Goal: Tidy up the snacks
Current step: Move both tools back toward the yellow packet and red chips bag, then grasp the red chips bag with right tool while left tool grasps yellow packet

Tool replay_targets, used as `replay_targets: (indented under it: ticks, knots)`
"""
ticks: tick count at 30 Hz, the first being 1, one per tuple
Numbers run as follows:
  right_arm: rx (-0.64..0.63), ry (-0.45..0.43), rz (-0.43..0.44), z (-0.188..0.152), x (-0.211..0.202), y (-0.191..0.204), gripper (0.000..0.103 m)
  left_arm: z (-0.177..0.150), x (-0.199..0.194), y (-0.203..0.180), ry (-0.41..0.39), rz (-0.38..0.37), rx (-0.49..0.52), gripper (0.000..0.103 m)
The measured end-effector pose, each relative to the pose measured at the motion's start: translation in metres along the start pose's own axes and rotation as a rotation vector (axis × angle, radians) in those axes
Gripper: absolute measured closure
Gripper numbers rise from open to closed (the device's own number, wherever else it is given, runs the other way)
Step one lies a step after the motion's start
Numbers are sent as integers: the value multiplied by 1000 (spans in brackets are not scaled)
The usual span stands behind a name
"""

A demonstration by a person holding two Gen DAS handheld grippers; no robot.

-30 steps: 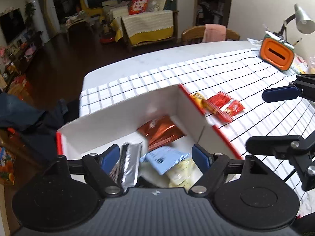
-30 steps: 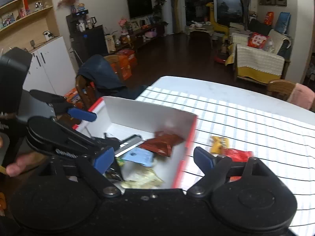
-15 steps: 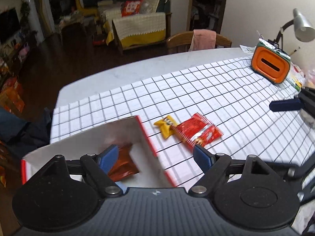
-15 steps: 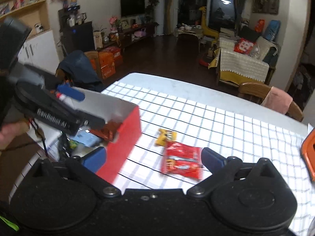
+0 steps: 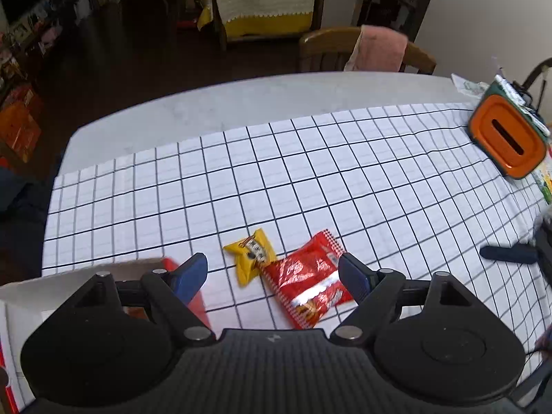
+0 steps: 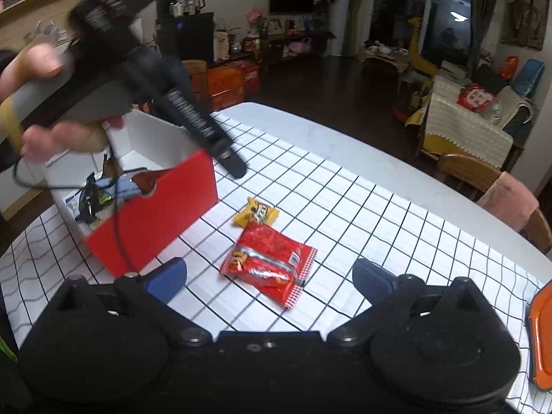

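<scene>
A red snack packet (image 5: 307, 286) (image 6: 269, 258) lies flat on the checked cloth, and a small yellow packet (image 5: 252, 255) (image 6: 255, 214) touches its far end. My left gripper (image 5: 272, 272) hovers over both packets, open, holding nothing. My right gripper (image 6: 269, 274) is open wide on the near side of the red packet, also with nothing in it. To the left stands the red-and-white box (image 6: 155, 214) (image 5: 51, 293), with several snacks (image 6: 117, 186) inside. A hand holds the left gripper above the box's corner in the right wrist view.
An orange container (image 5: 503, 138) (image 6: 541, 341) sits at the cloth's right end. A wooden chair with a pink cloth (image 5: 376, 48) (image 6: 507, 196) stands behind the table's far edge. Bare tabletop (image 5: 207, 114) runs beyond the cloth. A cable hangs over the box's red side.
Both grippers swung away from the box interior to the right, over the two packets on the cloth. The right jaws spread wider.
</scene>
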State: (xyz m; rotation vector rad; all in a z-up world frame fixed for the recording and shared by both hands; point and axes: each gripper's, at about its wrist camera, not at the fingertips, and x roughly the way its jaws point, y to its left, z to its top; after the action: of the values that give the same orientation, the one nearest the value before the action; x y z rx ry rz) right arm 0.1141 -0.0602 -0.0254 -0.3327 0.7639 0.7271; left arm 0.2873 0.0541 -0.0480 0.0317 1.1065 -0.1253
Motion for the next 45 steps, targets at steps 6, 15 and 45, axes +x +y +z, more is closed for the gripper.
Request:
replay_targets:
  ticks: [6,15,45]
  knots:
    - [6,31,37,-12,18,-18,0,25,53,6,110,9,-126,20]
    - [-75,70,140,-16,64,-19,0,36,117,8,193,98,-234,20]
    - [-462,115,362,14,175,-13,6,17,208,36,261,152,-336,52]
